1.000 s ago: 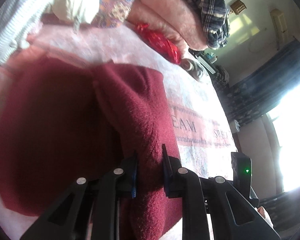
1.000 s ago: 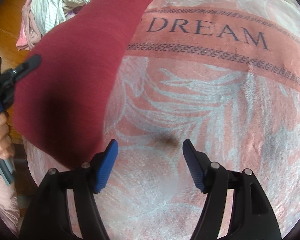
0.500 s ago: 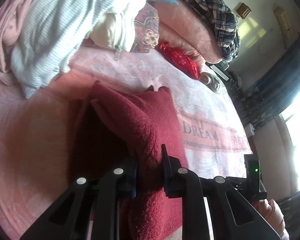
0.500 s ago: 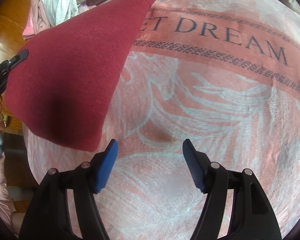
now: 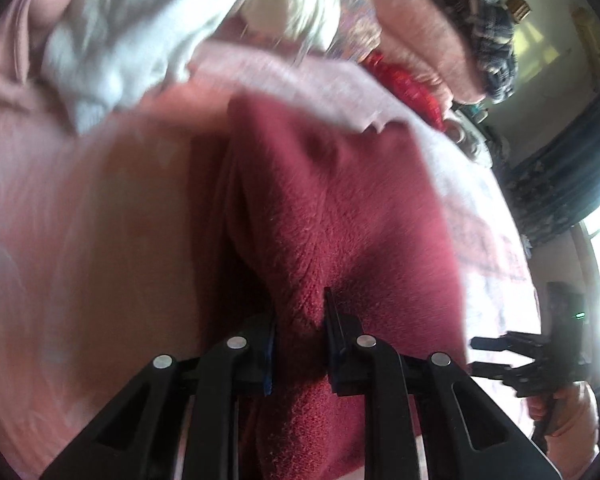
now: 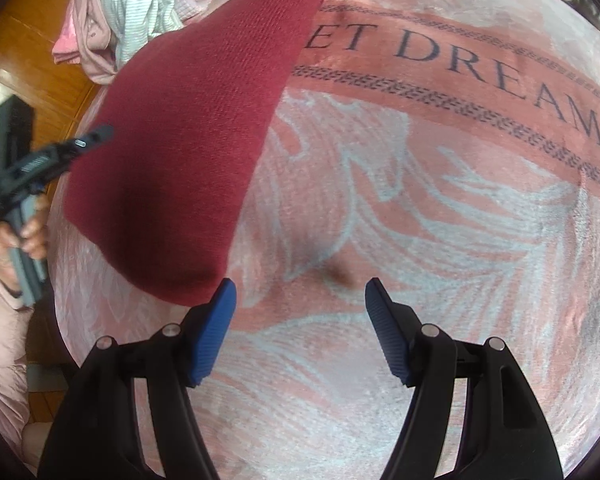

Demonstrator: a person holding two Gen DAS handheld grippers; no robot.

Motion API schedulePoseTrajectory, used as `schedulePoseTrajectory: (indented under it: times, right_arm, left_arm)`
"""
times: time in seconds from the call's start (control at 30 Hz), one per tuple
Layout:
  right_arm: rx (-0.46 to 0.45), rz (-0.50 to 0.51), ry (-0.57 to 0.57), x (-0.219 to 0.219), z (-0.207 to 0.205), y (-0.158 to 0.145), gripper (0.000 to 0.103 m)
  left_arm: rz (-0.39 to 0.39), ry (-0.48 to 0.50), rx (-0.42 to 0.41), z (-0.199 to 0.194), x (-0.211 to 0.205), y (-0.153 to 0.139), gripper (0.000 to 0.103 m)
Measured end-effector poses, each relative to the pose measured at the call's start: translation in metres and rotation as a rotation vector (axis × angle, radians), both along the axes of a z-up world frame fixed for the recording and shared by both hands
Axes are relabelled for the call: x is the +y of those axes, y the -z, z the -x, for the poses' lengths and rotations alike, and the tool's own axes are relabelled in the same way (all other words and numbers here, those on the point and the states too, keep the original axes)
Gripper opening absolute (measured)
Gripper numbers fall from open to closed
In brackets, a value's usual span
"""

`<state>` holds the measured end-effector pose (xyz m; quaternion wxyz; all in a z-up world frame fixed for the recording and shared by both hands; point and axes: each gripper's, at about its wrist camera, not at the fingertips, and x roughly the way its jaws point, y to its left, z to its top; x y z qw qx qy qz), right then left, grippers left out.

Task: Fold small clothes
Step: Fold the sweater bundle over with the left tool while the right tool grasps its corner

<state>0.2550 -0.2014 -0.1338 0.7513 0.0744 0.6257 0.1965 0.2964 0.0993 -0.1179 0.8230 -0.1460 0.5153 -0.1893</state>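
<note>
1. The left gripper (image 5: 300,320) is closed down to a narrow gap on a bunched fold of the maroon knit garment (image 5: 340,220); the cloth is pinched between the pads so that it can be carried and laid without slipping.
2. In the right wrist view the maroon knit garment (image 6: 196,128) is seen as a broad sheet, running from about 12 o'clock down to about 7 o'clock across the pink blanket (image 6: 440,220) printed with "DREAM". Its lower corner lies just beside the right gripper's left finger; whether the sheet rests flat or is partly lifted cannot be told.
3. The right gripper (image 6: 300,304) is held with its blue pads (image 6: 216,328) well apart and nothing between them, above bare blanket. It is judged to be kept ready there so that a free edge can be taken or smoothed.
4. The left gripper (image 6: 40,160) is seen at 9 o'clock in the right wrist view, at the garment's outer edge, held in a hand (image 6: 32,232).
5. A pile of unfolded clothes (image 6: 128,8) lies at about 11 o'clock, beyond the garment, apparently kept apart so that the folding area stays free.
6. The left view is blurred, so fine creases cannot be read.
</note>
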Motion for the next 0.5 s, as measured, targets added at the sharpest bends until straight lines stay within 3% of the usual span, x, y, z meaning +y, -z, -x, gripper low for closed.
schedulePoseTrajectory:
  times: [0.2, 0.27, 0.33, 0.43, 0.5]
  right_arm:
    - [0.007, -0.018, 0.004, 0.018, -0.004, 0.000, 0.067]
    - [0.000, -0.028, 0.006, 0.019, -0.006, -0.004, 0.067]
    - [-0.009, -0.045, 0.007, 0.016, -0.005, -0.009, 0.069]
    - [0.002, -0.092, 0.006, 0.015, -0.003, -0.011, 0.070]
    - [0.017, -0.102, 0.004, 0.021, -0.004, -0.007, 0.070]
  left_arm:
    - [-0.020, 0.006, -0.037, 0.005, -0.004, 0.002, 0.023]
    - [-0.037, -0.001, -0.051, 0.010, -0.004, -0.003, 0.031]
    - [-0.046, -0.010, -0.042, 0.015, -0.003, -0.011, 0.049]
    - [-0.035, -0.003, -0.004, 0.031, -0.001, -0.017, 0.061]
    - [-0.028, 0.010, -0.001, 0.048, -0.002, -0.020, 0.063]
